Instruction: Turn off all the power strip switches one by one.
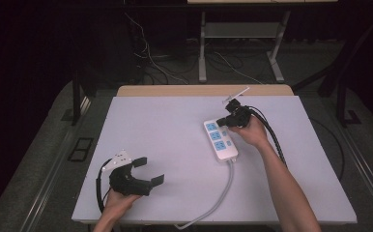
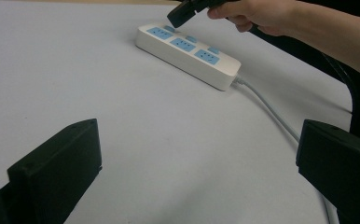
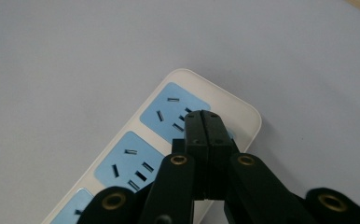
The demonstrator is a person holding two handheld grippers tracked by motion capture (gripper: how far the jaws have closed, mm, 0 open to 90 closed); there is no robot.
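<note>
A white power strip point(image 1: 220, 139) with blue socket faces lies right of the table's middle, its grey cable point(image 1: 222, 193) running toward the front edge. My right gripper point(image 1: 220, 121) is shut with nothing between its jaws. Its tips hover over the far end of the power strip point(image 3: 169, 126), beside the last socket and its small blue switch; whether they touch it I cannot tell. The right gripper point(image 2: 177, 15) also appears over the power strip point(image 2: 187, 53) in the left gripper view. My left gripper point(image 1: 151, 170) rests open at the front left of the table, jaws wide and empty.
The pale grey table top point(image 1: 165, 125) has a wooden strip along its far edge point(image 1: 175, 90). Table legs and loose cables point(image 1: 150, 58) stand on the dark floor behind. The right gripper's black cable point(image 1: 271, 133) trails along the forearm.
</note>
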